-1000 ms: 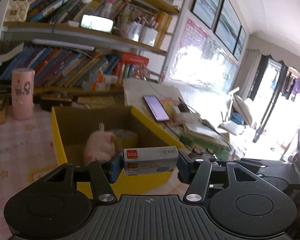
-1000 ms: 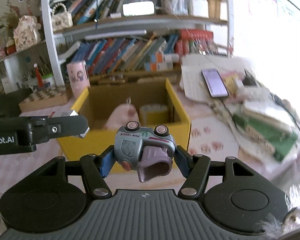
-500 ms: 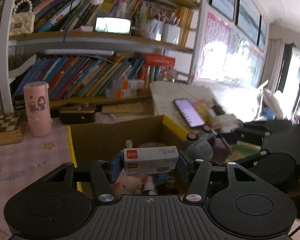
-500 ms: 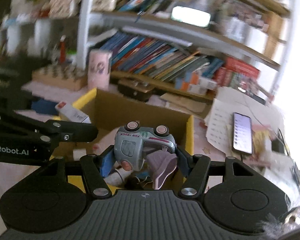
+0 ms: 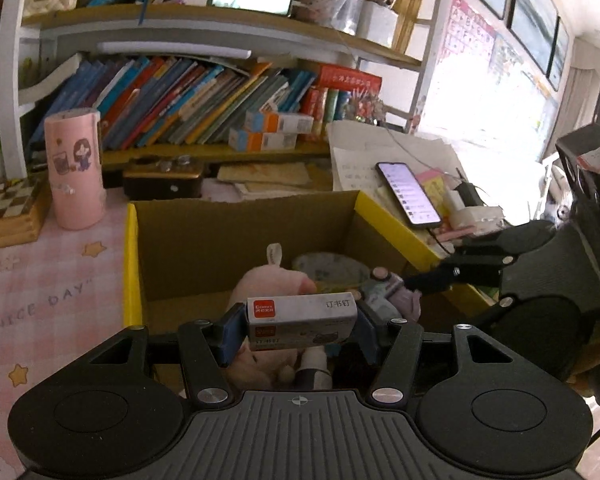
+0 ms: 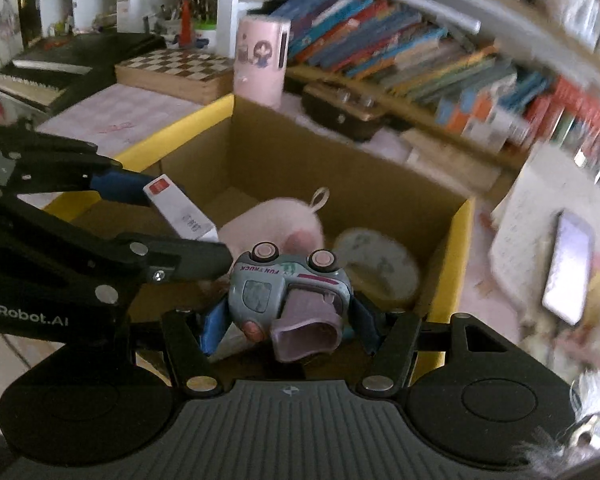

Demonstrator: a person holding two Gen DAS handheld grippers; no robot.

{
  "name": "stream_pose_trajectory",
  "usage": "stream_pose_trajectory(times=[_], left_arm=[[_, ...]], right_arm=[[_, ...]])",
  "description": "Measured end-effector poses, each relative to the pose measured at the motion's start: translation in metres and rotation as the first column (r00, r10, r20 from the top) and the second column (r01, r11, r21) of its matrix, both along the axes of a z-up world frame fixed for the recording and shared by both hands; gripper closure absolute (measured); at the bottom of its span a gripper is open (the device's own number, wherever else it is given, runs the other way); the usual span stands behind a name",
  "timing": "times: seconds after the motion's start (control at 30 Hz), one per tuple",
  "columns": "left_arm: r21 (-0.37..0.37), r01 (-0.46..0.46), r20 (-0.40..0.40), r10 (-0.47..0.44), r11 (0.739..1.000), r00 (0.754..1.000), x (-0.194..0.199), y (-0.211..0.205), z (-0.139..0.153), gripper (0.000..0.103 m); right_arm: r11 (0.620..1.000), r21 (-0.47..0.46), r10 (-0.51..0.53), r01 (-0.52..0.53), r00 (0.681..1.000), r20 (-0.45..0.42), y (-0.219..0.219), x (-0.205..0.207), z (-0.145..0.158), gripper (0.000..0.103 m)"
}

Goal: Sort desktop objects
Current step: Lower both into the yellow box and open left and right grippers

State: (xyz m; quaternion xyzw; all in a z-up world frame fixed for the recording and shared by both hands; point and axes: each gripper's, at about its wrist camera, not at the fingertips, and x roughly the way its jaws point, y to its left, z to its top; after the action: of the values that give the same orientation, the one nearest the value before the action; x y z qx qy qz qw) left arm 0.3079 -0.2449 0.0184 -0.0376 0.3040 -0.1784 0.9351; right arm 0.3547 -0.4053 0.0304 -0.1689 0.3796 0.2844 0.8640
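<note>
Hanging over the open cardboard box (image 5: 244, 240), both claws are loaded. The left claw (image 5: 302, 326) has its blue pads pressed against the two short ends of a white staple box (image 5: 302, 312) with a red logo, which sits level between them, above the box's interior; in the right wrist view the same staple box (image 6: 180, 210) shows tilted, above the left part of the opening. The right claw (image 6: 286, 318) is closed about halfway on a grey toy truck (image 6: 284, 292) marked "FUN TRUCK", gripped by its sides with its pink wheels turned up and its mauve bucket toward the camera; from the left wrist view the truck (image 5: 384, 294) appears just beside the staple box, to its right. Both held things sit above the box and touch nothing inside it. Inside the box lie a pink plush toy (image 6: 276, 220) with a loop on top and, beside it near the right wall, a pale round patterned thing (image 6: 380, 264) too blurred to name. The box has yellow outer walls and stands on a surface covered with a pink checked cloth (image 5: 40, 292). Behind it stand a pink cylinder (image 5: 74, 168) with a cartoon figure, a chessboard (image 6: 176, 66) and a shelf of books (image 5: 204, 100); a lit phone (image 5: 408, 192) lies on papers to the right.
</note>
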Motion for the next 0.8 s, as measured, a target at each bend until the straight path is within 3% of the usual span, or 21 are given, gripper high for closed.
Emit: stream_pose_trajectory(times=[0.17,0.23,0.3,0.33,0.47,0.6,0.8], left_arm=[[-0.031,-0.024,-0.032,0.023,0.999,0.999,0.003,0.004,-0.004,0.045],[-0.038,-0.026,-0.024,0.025,0.999,0.999,0.001,0.004,-0.003,0.035],[-0.047,-0.046,-0.006,0.046,0.998,0.999,-0.001,0.005,0.001,0.013],[-0.058,-0.05,0.007,0.05,0.997,0.999,-0.004,0.007,0.003,0.011],[-0.09,-0.075,0.071,0.081,0.993,0.994,-0.022,0.015,0.015,0.005],[-0.104,-0.127,0.141,0.141,0.986,0.98,-0.046,0.03,0.027,0.002],[-0.135,-0.227,0.208,0.252,0.964,0.945,-0.091,0.064,0.036,0.0]], right_arm=[[0.998,0.052,-0.021,0.023,0.999,-0.045,-0.006,0.001,-0.003,0.042],[0.998,0.056,-0.027,0.03,0.999,-0.041,-0.006,-0.001,-0.003,0.04],[0.997,0.059,-0.047,0.049,0.998,-0.034,-0.007,-0.002,-0.003,0.034],[0.996,0.061,-0.06,0.061,0.998,-0.027,-0.008,-0.004,-0.003,0.032],[0.99,0.087,-0.11,0.107,0.993,0.032,-0.013,-0.021,0.008,0.028],[0.97,0.177,-0.181,0.165,0.98,0.08,-0.016,-0.045,0.022,0.028],[0.919,0.292,-0.321,0.266,0.934,0.156,-0.007,-0.092,0.036,0.023]])
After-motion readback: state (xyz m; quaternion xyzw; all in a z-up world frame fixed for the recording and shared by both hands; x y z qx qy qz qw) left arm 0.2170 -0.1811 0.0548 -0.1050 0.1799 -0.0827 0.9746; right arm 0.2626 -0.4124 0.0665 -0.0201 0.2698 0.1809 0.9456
